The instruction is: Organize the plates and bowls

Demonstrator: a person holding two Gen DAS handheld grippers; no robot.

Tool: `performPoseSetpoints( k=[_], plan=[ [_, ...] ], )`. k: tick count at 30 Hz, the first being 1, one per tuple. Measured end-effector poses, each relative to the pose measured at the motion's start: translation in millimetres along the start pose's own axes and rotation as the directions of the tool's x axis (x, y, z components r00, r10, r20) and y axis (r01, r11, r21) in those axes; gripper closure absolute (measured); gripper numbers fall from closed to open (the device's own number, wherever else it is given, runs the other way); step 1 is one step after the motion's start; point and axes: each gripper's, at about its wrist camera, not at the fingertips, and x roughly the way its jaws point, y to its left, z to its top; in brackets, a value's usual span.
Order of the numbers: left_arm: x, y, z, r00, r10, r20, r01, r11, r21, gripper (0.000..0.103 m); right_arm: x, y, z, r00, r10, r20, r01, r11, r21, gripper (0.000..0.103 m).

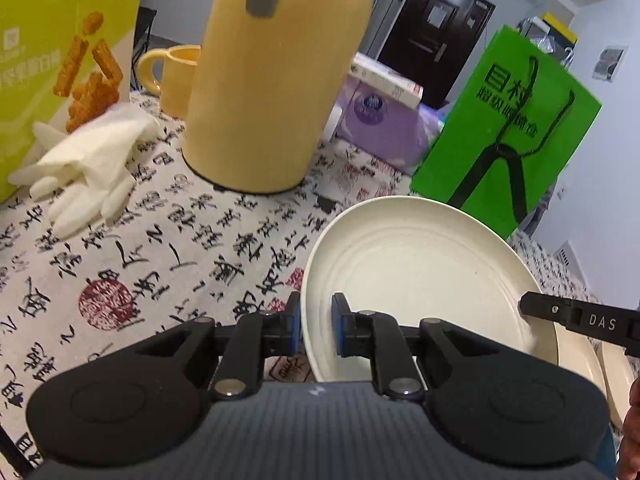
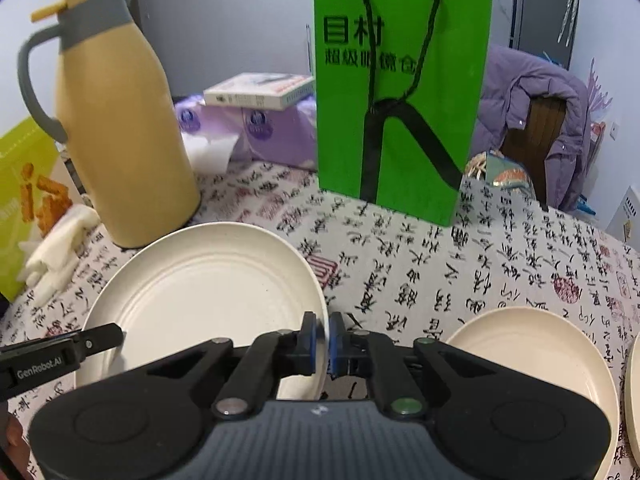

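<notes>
A cream plate (image 1: pixel 420 272) (image 2: pixel 208 288) is held tilted above the patterned tablecloth between both grippers. My left gripper (image 1: pixel 316 314) is shut on its left rim, the blue pads pinching the edge. My right gripper (image 2: pixel 323 334) is shut on the opposite rim. In each wrist view the other gripper's black finger (image 1: pixel 560 316) (image 2: pixel 92 344) reaches onto the plate from the side. A second cream plate (image 2: pixel 532 364) lies on the cloth to the right, and the edge of a third plate (image 2: pixel 634 380) shows at the frame's border.
A tall yellow thermos jug (image 2: pixel 116 140) and a green paper bag (image 2: pixel 400 80) stand just behind the plate. White gloves (image 1: pixel 88 168), a snack box (image 1: pixel 60 60) and a yellow mug (image 1: pixel 176 76) are at the left. Purple tissue packs (image 2: pixel 260 128) carry a book; a chair with a purple jacket (image 2: pixel 540 120) stands at the right.
</notes>
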Motion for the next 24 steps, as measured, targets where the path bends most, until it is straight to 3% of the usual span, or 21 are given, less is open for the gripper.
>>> performPoseSetpoints(
  k=[11,24],
  plan=[
    [-15,9,6,0.999,-0.040,0.018,0.040,0.998,-0.047,0.088,-34,7,-3,0.996,0.030,0.082,-0.030,1.000,0.003,0.097],
    [-62,6,13,0.991,-0.068,0.113,0.072,0.997,-0.023,0.088,-78,15,-14,0.989,0.037,0.145,-0.041,0.999,0.026,0.097]
  ],
)
